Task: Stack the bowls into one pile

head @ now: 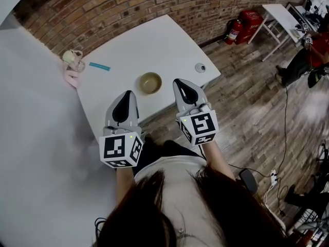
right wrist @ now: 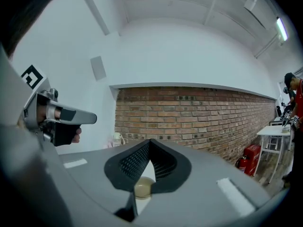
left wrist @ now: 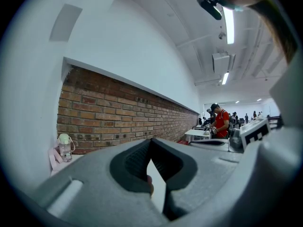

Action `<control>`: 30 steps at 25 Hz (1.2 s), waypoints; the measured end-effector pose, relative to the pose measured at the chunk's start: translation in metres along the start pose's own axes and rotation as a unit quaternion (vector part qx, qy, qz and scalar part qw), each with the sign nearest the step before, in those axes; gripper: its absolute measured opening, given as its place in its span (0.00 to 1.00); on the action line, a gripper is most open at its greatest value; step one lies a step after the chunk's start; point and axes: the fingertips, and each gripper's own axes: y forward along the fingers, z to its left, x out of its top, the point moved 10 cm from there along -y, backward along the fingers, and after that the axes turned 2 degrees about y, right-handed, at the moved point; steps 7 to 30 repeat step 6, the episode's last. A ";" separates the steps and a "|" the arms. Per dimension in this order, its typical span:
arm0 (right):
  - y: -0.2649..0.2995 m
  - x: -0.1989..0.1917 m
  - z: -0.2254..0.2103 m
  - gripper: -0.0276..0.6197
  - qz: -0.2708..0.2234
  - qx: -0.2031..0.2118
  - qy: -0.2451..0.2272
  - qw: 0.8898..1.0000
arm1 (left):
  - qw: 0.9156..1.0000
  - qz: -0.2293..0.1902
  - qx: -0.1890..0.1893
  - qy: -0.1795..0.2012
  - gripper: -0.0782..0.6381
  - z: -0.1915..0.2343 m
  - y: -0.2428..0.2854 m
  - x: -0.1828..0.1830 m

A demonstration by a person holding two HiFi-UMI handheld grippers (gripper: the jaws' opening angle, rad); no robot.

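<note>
On the white table (head: 154,42), in the head view, a brownish bowl (head: 150,82) stands at 2 o'clock from the left gripper (head: 129,93) and at 9 o'clock from the right gripper (head: 178,81). In the left gripper view, the jaws are together, with nothing between them. In the right gripper view, the jaws are also together and empty, and the bowl shows beyond them at 6 o'clock.

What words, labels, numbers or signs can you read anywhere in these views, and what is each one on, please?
No text can be read in any view.
Marker cubes: black-and-white square patterns only, no letters or digits.
Fire extinguisher: pale label, too small to read.
Red case beside it: any print is too small to read.
Blue strip: no print can be made out.
</note>
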 end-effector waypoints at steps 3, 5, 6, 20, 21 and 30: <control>-0.003 -0.001 -0.002 0.04 0.000 0.001 0.001 1.000 | 1.000 0.001 0.001 0.000 0.11 -0.005 0.000 -0.002; -0.004 -0.002 -0.004 0.04 0.000 0.001 0.001 1.000 | 1.000 0.001 0.002 0.000 0.11 -0.007 -0.001 -0.003; -0.005 -0.002 -0.005 0.04 -0.001 0.002 0.001 1.000 | 1.000 0.001 0.003 0.000 0.11 -0.008 -0.001 -0.003; -0.005 -0.002 -0.005 0.04 -0.001 0.002 0.001 1.000 | 1.000 0.001 0.003 0.000 0.11 -0.008 -0.001 -0.003; -0.005 -0.002 -0.005 0.04 -0.001 0.002 0.001 1.000 | 1.000 0.001 0.003 0.000 0.11 -0.008 -0.001 -0.003; -0.005 -0.002 -0.005 0.04 -0.001 0.002 0.001 1.000 | 1.000 0.001 0.003 0.000 0.11 -0.008 -0.001 -0.003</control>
